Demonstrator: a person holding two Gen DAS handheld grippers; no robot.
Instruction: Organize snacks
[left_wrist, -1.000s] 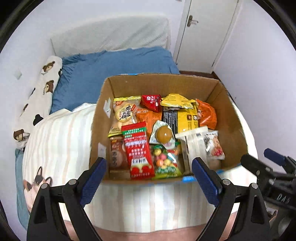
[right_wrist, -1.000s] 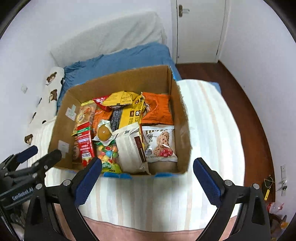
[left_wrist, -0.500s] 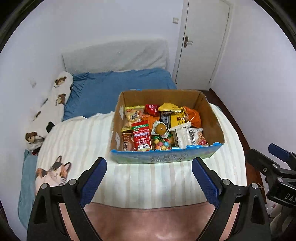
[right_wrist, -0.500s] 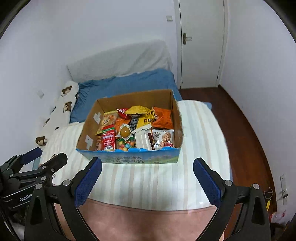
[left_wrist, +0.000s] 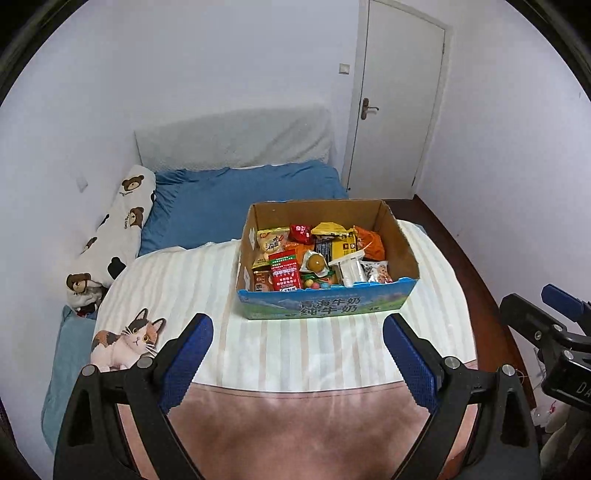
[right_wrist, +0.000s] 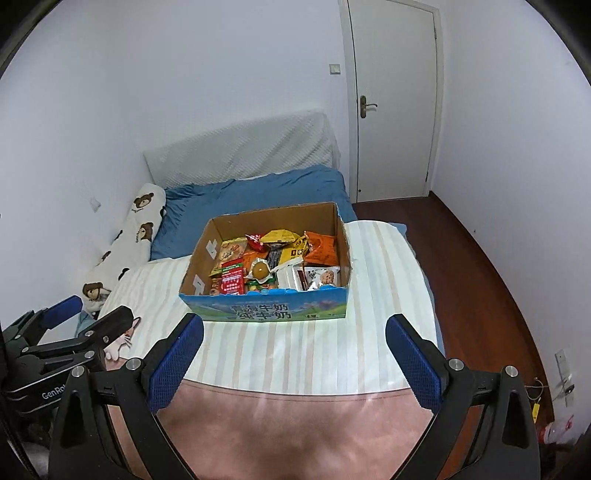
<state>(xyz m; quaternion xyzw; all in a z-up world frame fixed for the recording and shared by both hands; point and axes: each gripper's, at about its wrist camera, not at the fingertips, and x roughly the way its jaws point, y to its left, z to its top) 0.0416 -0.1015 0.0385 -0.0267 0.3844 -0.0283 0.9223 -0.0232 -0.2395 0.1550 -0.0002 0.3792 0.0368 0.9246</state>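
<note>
A cardboard box (left_wrist: 325, 308) with a blue printed front (right_wrist: 266, 312) sits on the striped bedcover, filled with several snack packets: a red one (left_wrist: 283, 275), a yellow one (left_wrist: 328, 229), an orange one (left_wrist: 369, 243) and a white one (left_wrist: 351, 269). My left gripper (left_wrist: 298, 358) hangs open and empty well short of the box, over the cover's near part. My right gripper (right_wrist: 294, 356) is likewise open and empty, back from the box front. Each gripper shows at the other view's edge.
The bed holds a blue sheet (left_wrist: 240, 199), a bear-print bolster (left_wrist: 114, 236) along the left wall and a cat-print cushion (left_wrist: 125, 339). A pink blanket edge (right_wrist: 295, 424) lies nearest. Wooden floor (right_wrist: 480, 295) and a closed white door (right_wrist: 395, 110) are to the right.
Both grippers have pulled back and risen away from the box, which now looks smaller and farther off, its blue front showing. Both stay open and empty.
</note>
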